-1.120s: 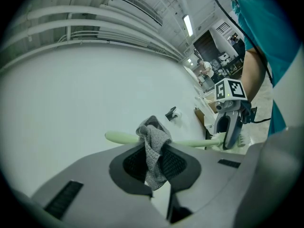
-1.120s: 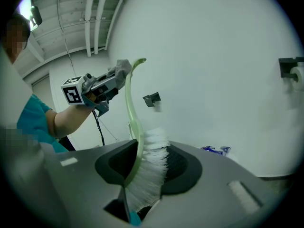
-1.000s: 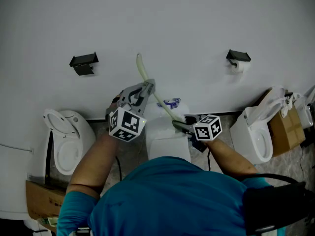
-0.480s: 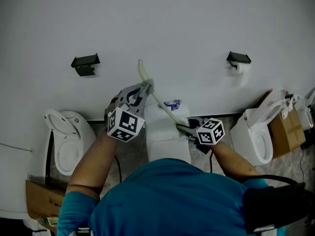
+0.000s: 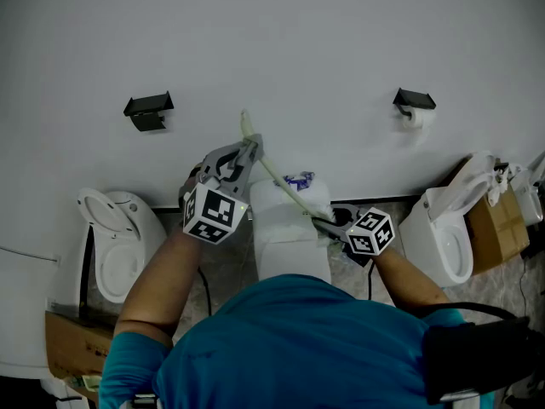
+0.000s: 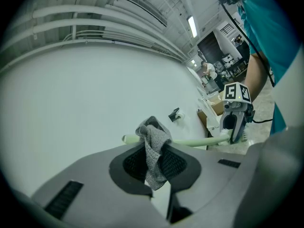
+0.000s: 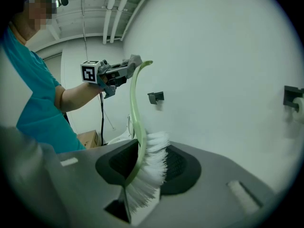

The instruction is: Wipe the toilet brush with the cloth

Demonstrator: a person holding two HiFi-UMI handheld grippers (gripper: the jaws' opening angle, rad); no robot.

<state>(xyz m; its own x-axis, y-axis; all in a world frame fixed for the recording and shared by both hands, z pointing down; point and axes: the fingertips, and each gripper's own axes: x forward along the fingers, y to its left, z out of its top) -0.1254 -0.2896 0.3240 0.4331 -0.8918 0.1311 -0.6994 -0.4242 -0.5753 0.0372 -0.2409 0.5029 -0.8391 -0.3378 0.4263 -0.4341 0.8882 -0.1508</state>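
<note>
Against white wall [image 5: 341, 41], mid-frame: grey cloth [image 6: 154, 146] pinched in left gripper [image 5: 252, 146], toilet brush [image 7: 149, 165] clamped by its bristles in right gripper [image 5: 317, 219].

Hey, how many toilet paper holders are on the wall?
2. The left holder on the wall shows no roll; the right holder, on the same wall, carries a paper roll. More could lie outside the view.

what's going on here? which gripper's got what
A person in a teal shirt stands at a white toilet. The right gripper is clamped on the pale green toilet brush at its white bristle head. The left gripper pinches a grey knitted cloth and holds it against the handle near its far end, so the wipe looks under way.
</note>
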